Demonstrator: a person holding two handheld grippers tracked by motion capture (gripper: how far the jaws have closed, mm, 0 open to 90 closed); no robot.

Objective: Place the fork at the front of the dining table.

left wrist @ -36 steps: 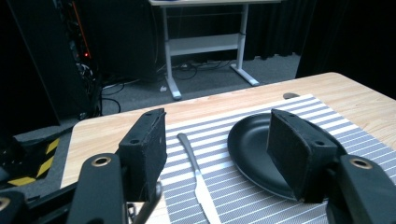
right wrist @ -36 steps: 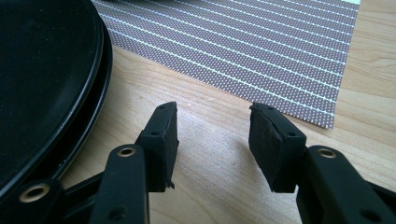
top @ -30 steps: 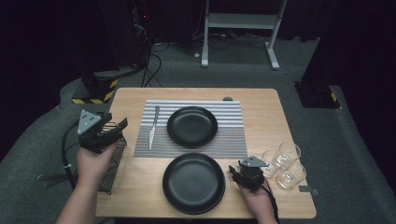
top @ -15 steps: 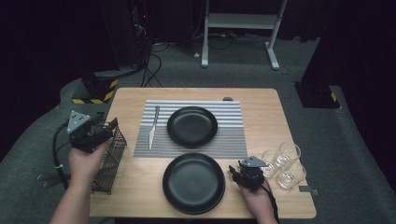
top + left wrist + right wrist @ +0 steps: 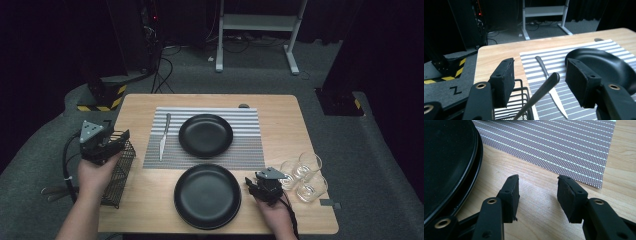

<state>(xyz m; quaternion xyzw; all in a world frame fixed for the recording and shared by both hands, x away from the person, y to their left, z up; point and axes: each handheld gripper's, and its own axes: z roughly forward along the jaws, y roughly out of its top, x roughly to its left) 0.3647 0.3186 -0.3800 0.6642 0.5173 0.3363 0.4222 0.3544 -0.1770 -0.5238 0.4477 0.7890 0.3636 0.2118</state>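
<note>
**Table setting half laid: knife down, next utensil not yet gripped**

High view: You hold the left gripper over the wire basket at the table's left edge. Done so far, as I judge it: a knife lies on the striped placemat, just beside the left of the far black plate. A second black plate sits off the mat at the near edge. Three glasses cluster near the right edge, well apart from the mat. Left to do, probably: more cutlery out of the basket, the near plate and glasses placed. Your right gripper rests low on the table between near plate and glasses, holding nothing.

Left gripper view: A metal utensil handle rises out of the basket, tilted, its rounded tip between your two jaws. The jaws have just been closing a little, but there's a gap on both sides and the pads don't press on it, so no grip yet. The handle looks plain, smooth, grey metal; its working end is hidden in the basket, so can't tell fork or spoon. Knife and far plate lie beyond on the mat.

Right gripper view: Jaws stand moderately apart over bare wood, nothing between them. Near plate's rim sits at left, mat corner ahead.
</note>
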